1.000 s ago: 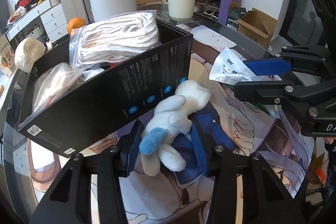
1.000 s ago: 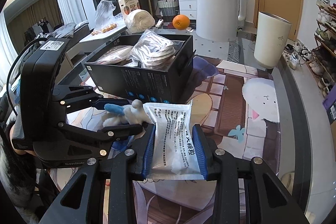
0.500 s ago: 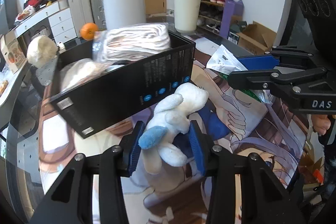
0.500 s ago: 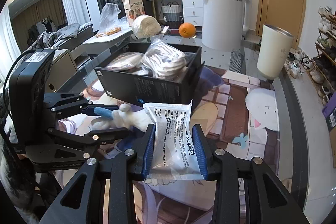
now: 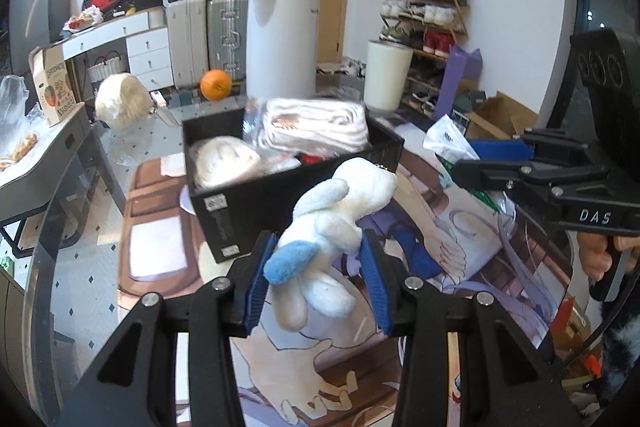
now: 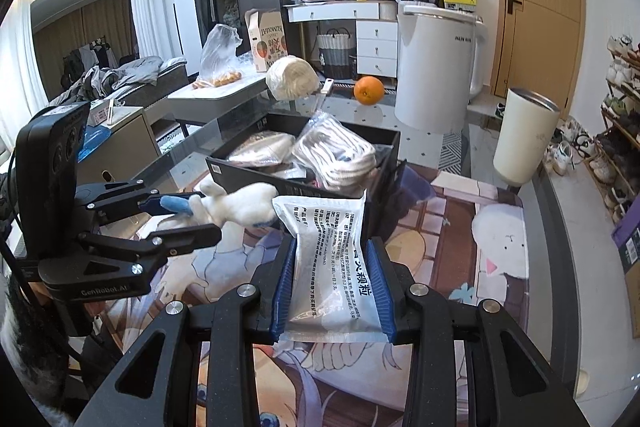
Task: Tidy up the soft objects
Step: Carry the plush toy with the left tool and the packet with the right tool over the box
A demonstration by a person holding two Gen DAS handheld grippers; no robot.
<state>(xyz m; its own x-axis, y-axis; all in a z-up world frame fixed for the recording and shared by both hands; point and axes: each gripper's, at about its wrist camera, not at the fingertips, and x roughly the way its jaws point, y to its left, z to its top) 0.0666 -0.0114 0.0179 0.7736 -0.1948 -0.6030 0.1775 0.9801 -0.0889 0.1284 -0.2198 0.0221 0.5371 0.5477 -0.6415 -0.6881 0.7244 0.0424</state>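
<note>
My left gripper [image 5: 318, 283] is shut on a white plush toy with blue ears [image 5: 332, 231] and holds it in the air just in front of the black box [image 5: 256, 205]. The toy also shows in the right wrist view [image 6: 240, 207], held by the left gripper [image 6: 192, 213]. My right gripper [image 6: 332, 287] is shut on a white sachet with printed text [image 6: 332, 267], near the box's [image 6: 248, 175] front right corner. It appears in the left wrist view [image 5: 486, 157] with the sachet [image 5: 446, 141]. The box holds bagged white towels [image 5: 316, 125] and a white bundle [image 5: 224, 163].
The box stands on a printed mat [image 6: 460, 227] over a glass table. An orange [image 6: 369, 90], a white appliance [image 6: 436, 67], a cream cup [image 6: 524, 139] and a white cloth ball [image 6: 292, 79] stand behind the box. A shoe rack [image 5: 424, 15] is at the far right.
My left gripper has lifted the plush toy up off the mat and back, so the box's open top now shows. My right gripper has risen a little with the sachet.
</note>
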